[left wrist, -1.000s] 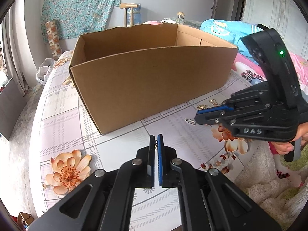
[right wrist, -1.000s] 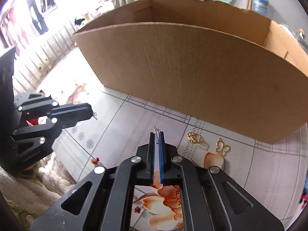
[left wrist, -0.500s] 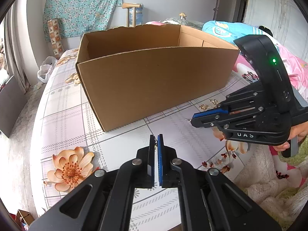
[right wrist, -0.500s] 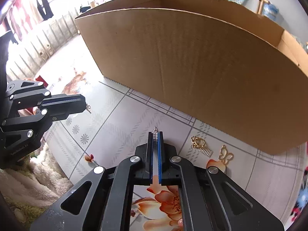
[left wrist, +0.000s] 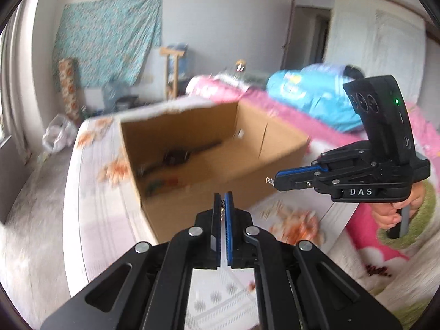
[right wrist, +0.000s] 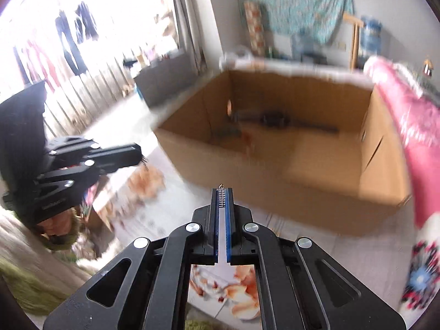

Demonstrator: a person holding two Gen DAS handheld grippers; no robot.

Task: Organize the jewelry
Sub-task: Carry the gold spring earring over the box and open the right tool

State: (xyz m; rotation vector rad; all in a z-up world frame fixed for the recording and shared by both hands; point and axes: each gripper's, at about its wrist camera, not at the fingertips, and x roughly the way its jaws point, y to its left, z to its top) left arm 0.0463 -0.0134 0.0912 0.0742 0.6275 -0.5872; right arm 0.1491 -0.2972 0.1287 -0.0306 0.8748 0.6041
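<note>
We see 2 grippers near the cardboard box (left wrist: 220, 189): the left gripper (left wrist: 223, 195) pinches a thin chain (left wrist: 222, 209), the right gripper (right wrist: 222, 192) a small silver spring charm (right wrist: 222, 195).

box (left wrist: 209, 148): matt brown cardboard — torn rough rim
gripper (right wrist: 223, 192): matt black plastic, bright metal screws
bedcover (left wrist: 90, 198): printed cloth — smooth

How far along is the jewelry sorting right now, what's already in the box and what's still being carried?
Done: some dark and colourful items already lie in the cardboard box, too blurred to identify. In hand: the right gripper is shut on a small silver piece, and the left gripper is shut on a thin chain. Both are in front of the box. Left: dropping both in; any remaining jewelry isn't visible.
</note>
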